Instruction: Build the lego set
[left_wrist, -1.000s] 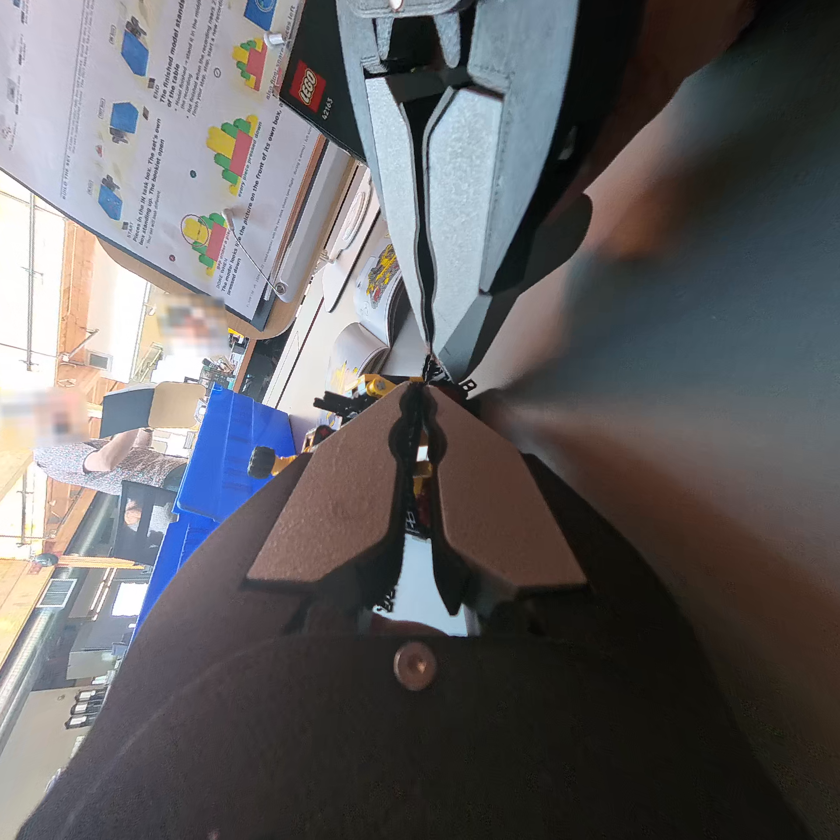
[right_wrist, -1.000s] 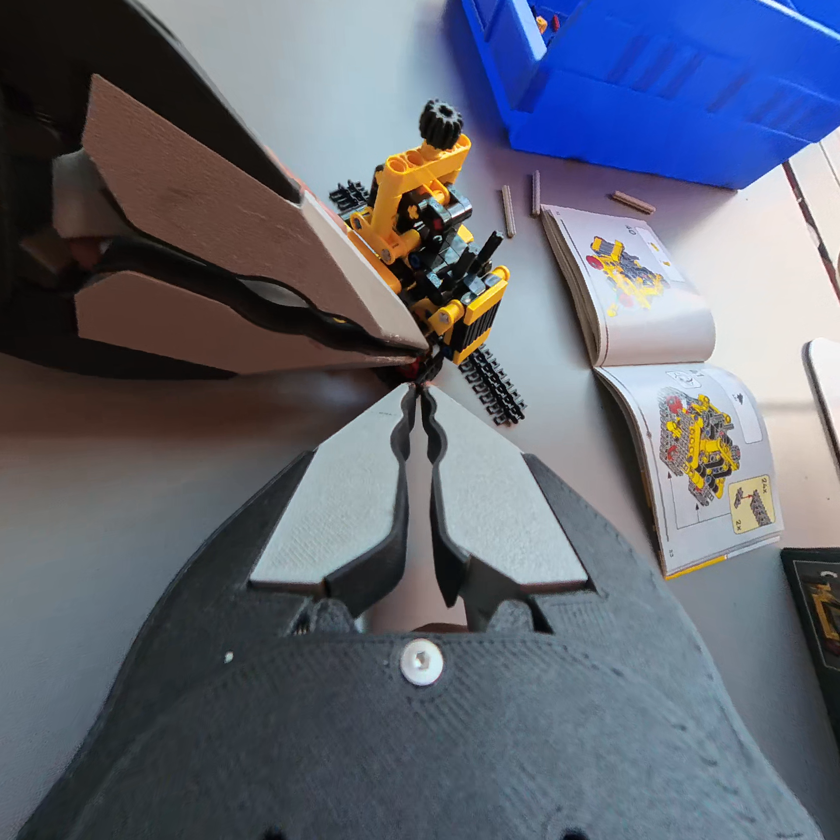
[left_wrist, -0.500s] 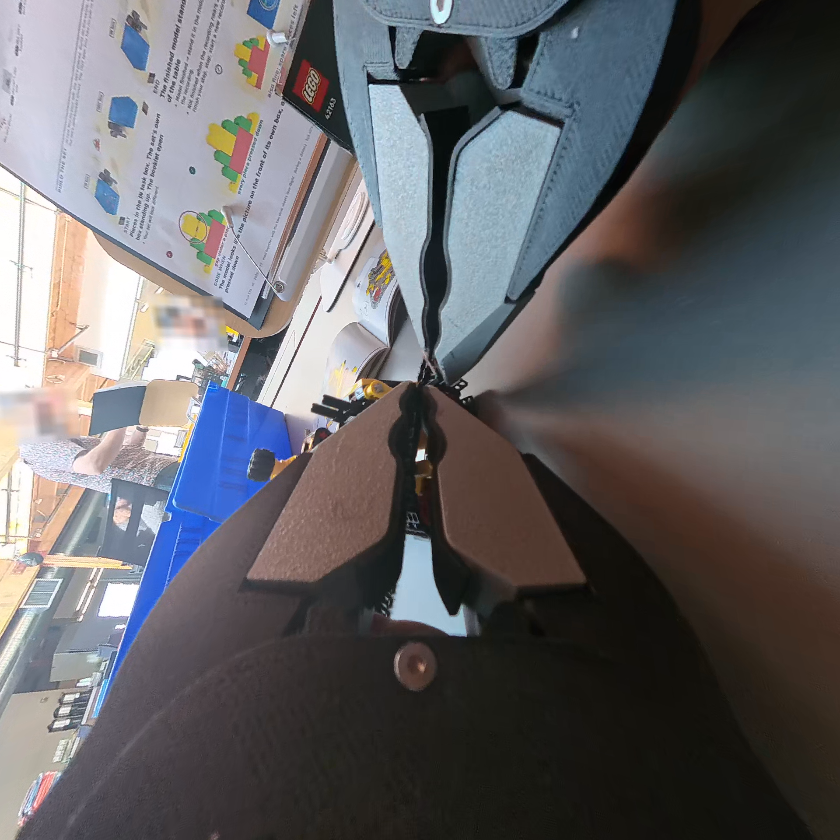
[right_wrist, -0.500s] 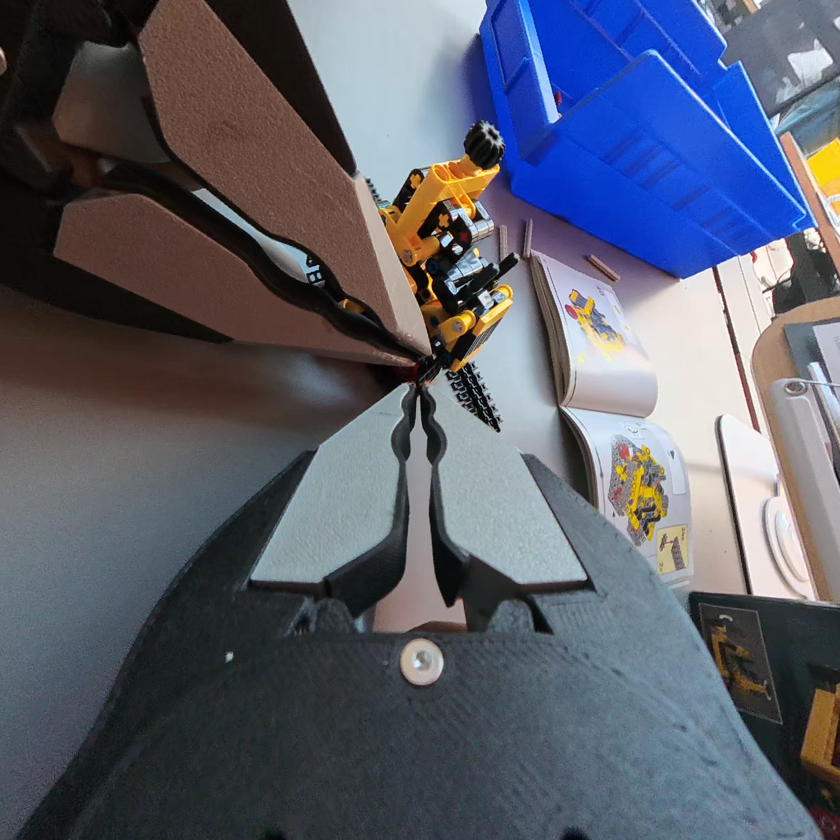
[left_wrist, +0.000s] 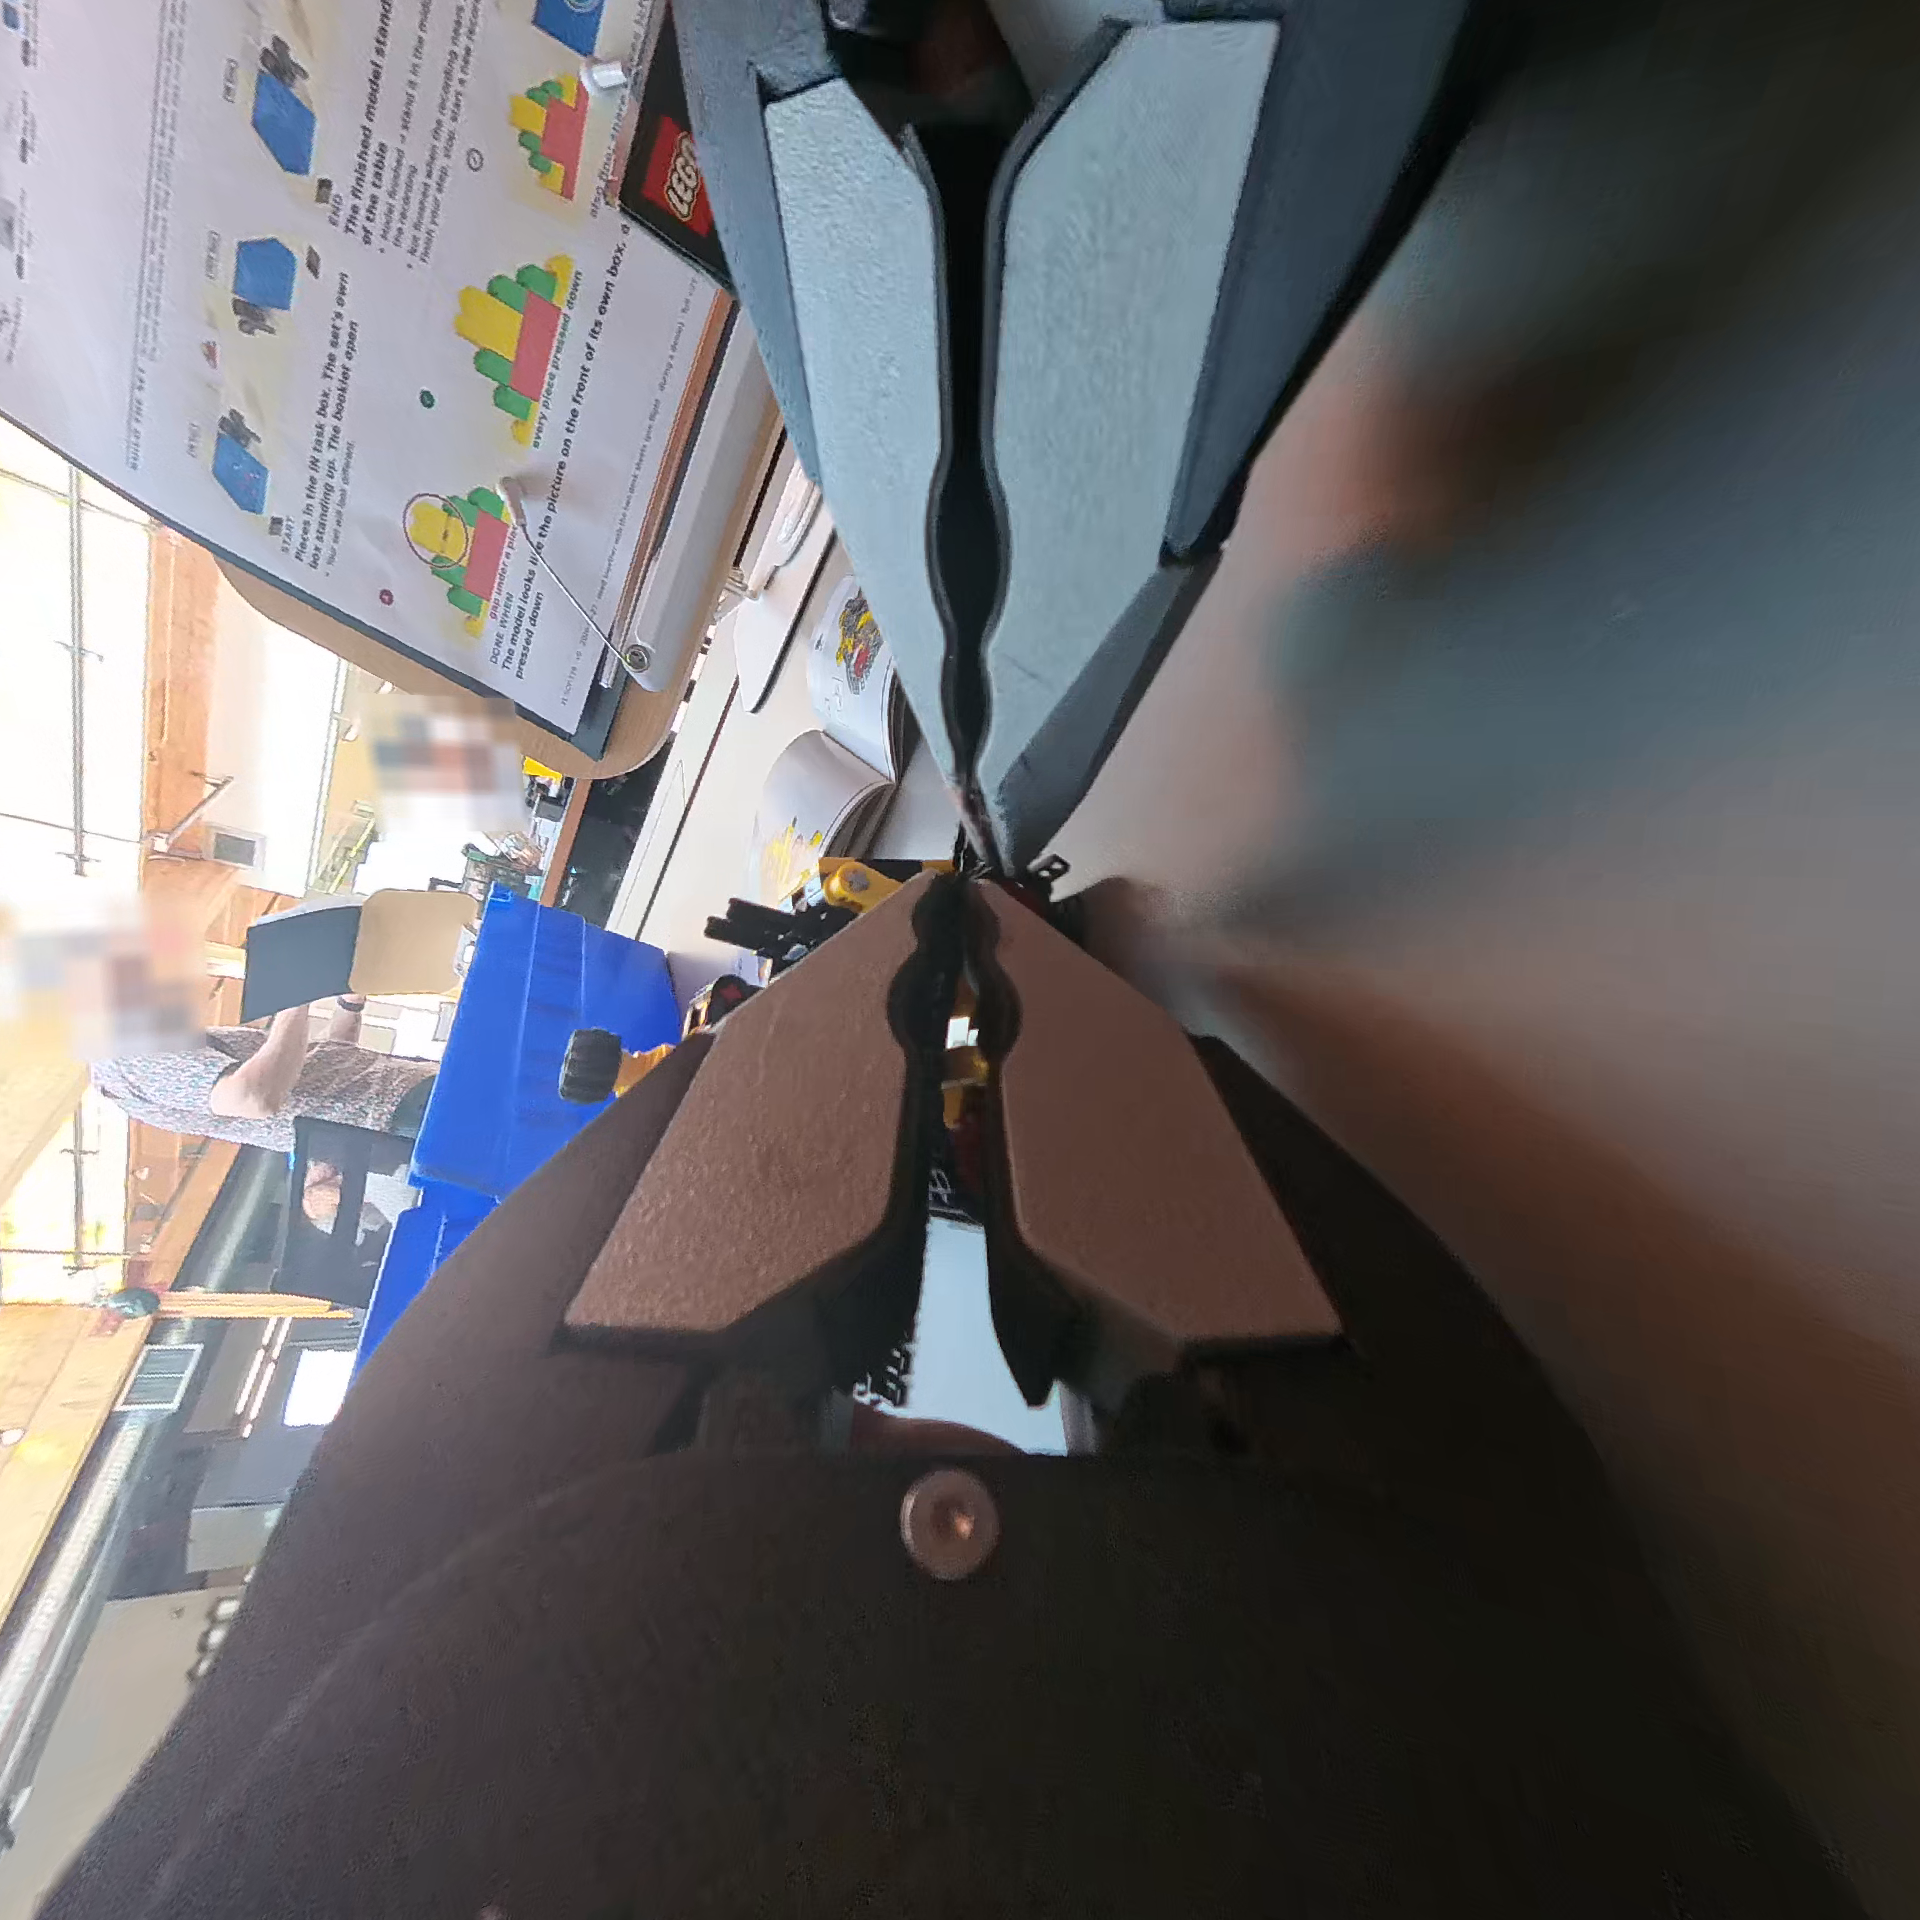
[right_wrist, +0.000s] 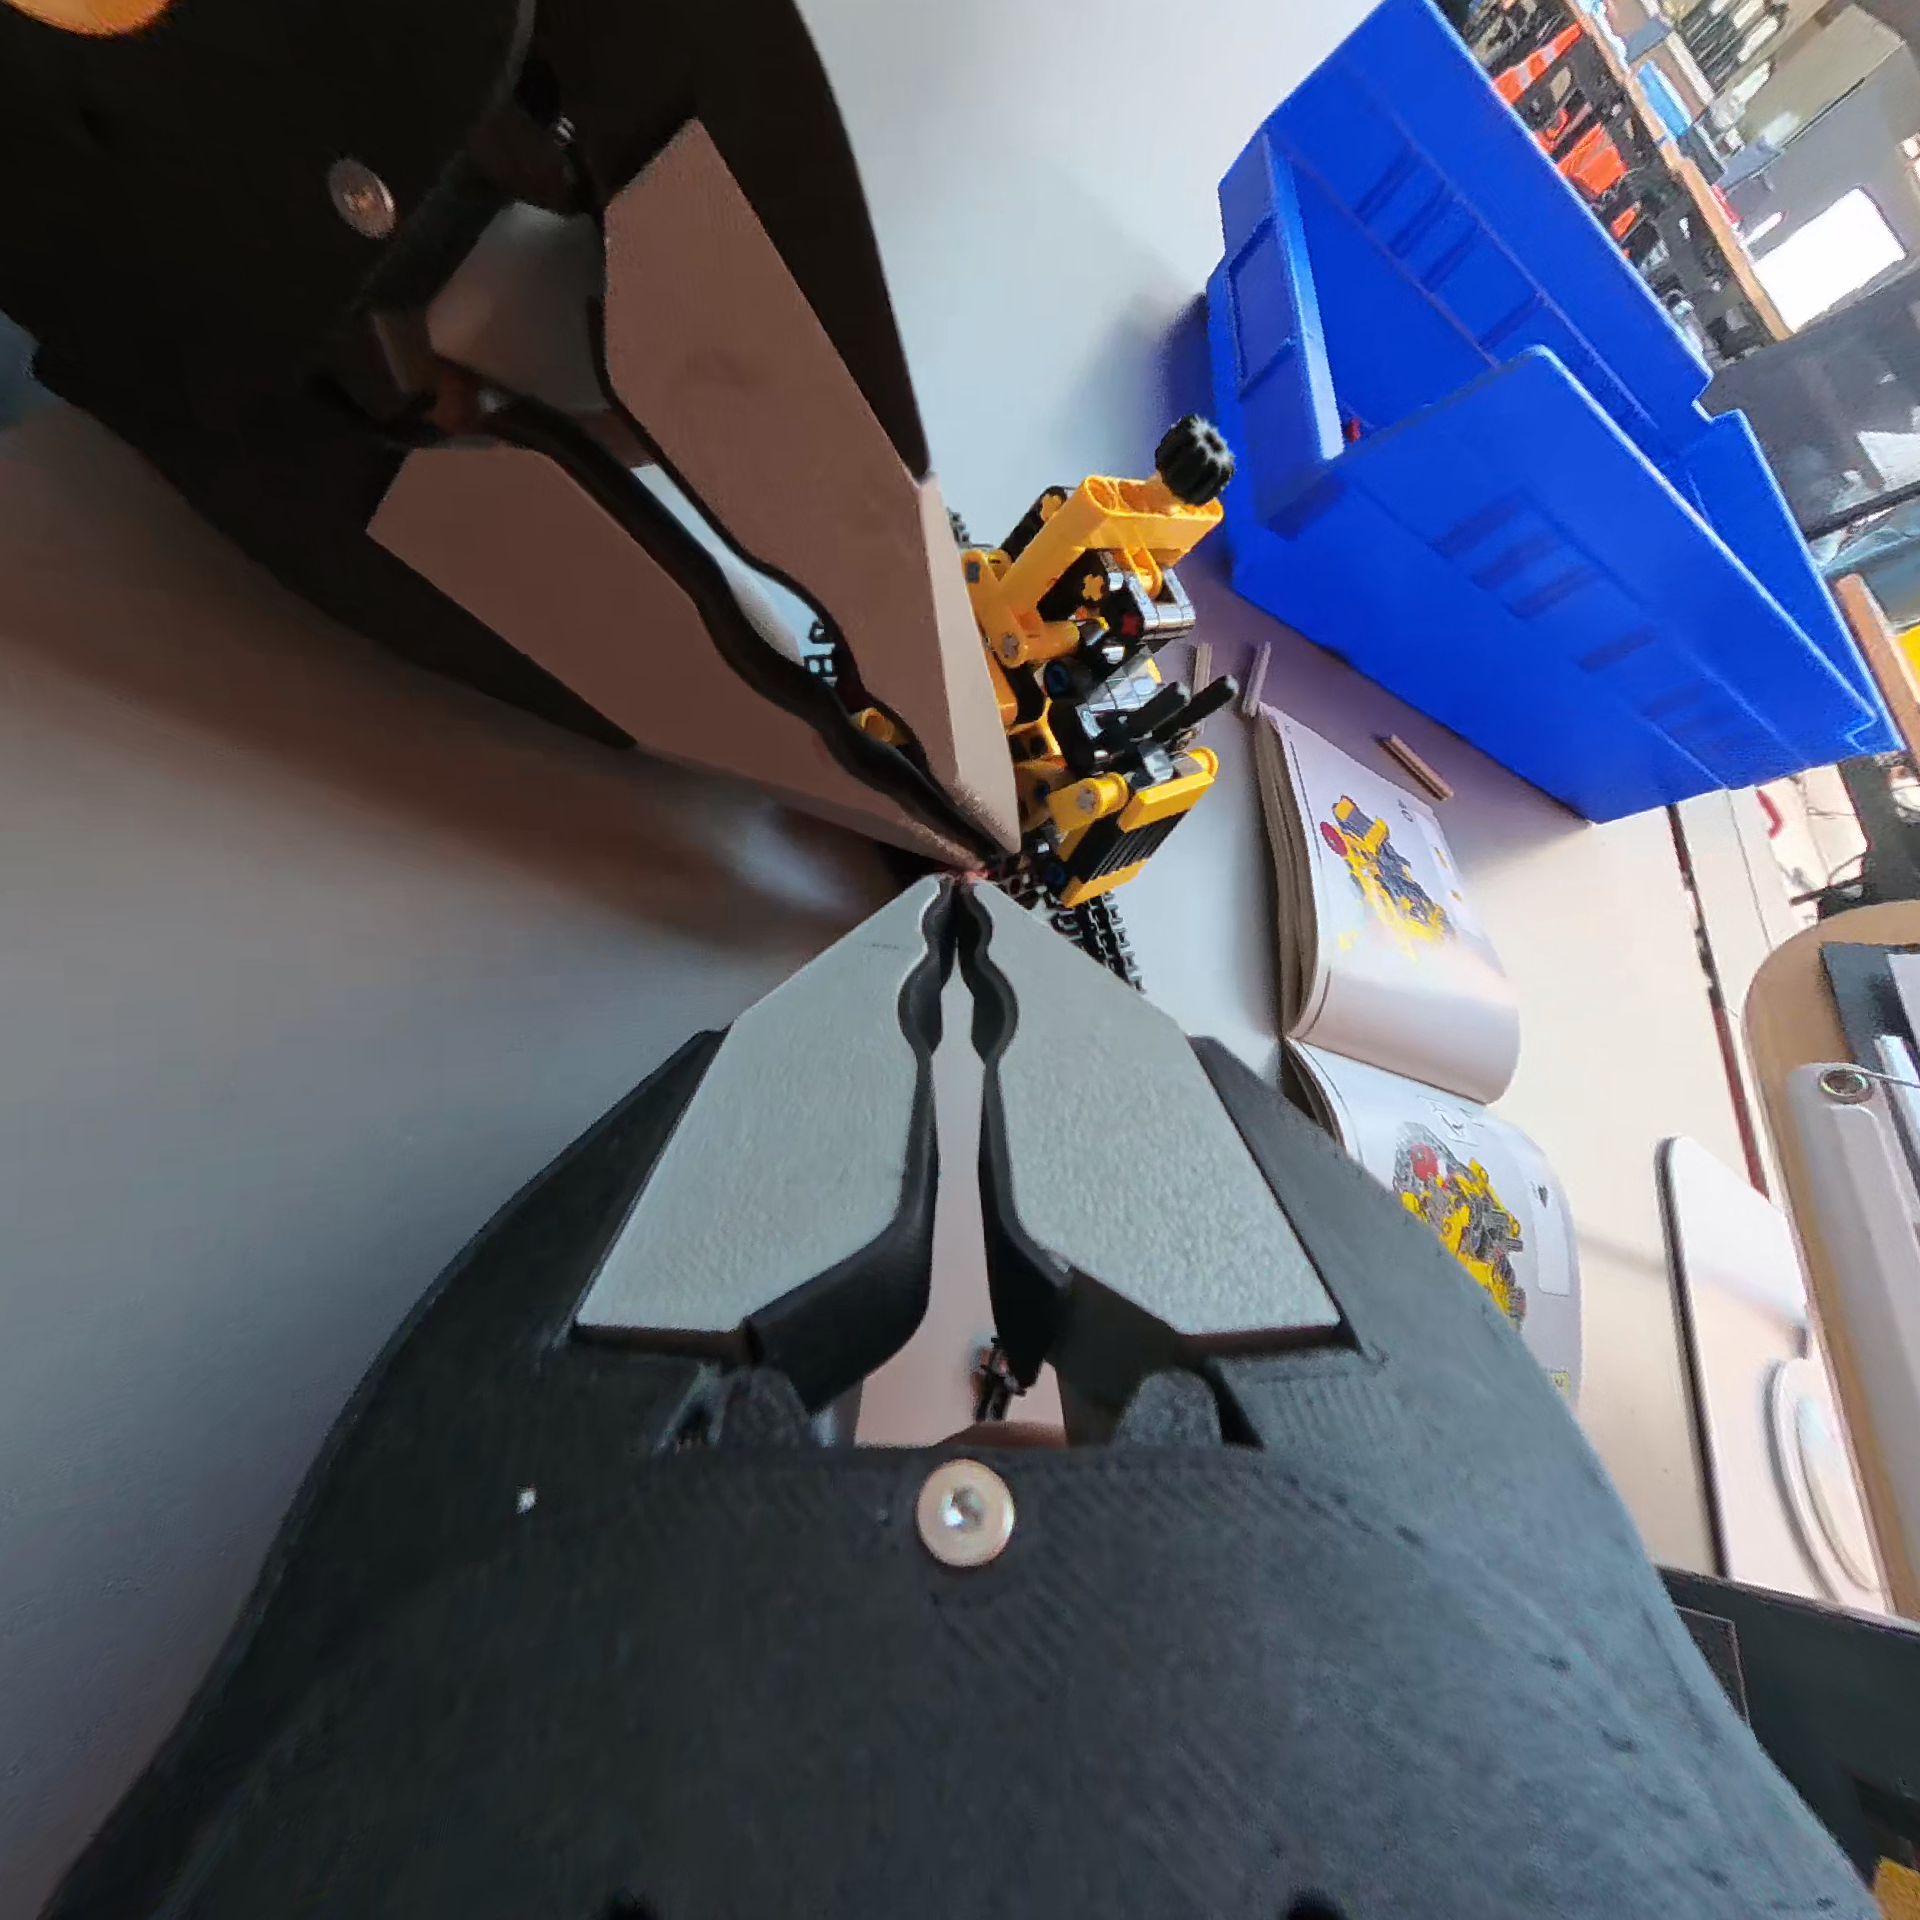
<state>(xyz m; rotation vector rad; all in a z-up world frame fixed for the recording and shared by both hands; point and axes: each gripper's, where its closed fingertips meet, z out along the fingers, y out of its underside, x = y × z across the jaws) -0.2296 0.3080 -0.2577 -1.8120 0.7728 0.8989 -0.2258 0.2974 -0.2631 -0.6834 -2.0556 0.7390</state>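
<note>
The left gripper (right_wrist: 961, 847), with its brown pads, and the right gripper (right_wrist: 956, 899), with its grey pads, met tip to tip just above the grey tabletop (right_wrist: 312, 987). Both had their jaws pressed nearly together, with only a thin wavy slit between the pads. A small dark piece (right_wrist: 1013, 871) sat right at the point where the two sets of tips met, too small to tell which gripper pinched it. Whether the left gripper clamped the model (right_wrist: 1091, 686) itself could not be told, though yellow and black parts showed through the slit between its pads in the left wrist view. The yellow and black model stood on the tabletop just behind the left gripper, touching its outer pad, with a black gear (right_wrist: 1193, 457) at its top end and a strip of black track links (right_wrist: 1101, 940) trailing from its lower end beside the right gripper. An open instruction booklet (right_wrist: 1392, 935) lay just beyond the model, toward the far edge of the tabletop, with a few short brown sticks (right_wrist: 1413, 753) near it. Blue bins (right_wrist: 1507, 540) stood past the model, well apart from the grippers. In the left wrist view a printed sheet (left_wrist: 395, 312) on a stand rose beyond the booklet, and a person (left_wrist: 260, 1081) sat far off in the room.
</note>
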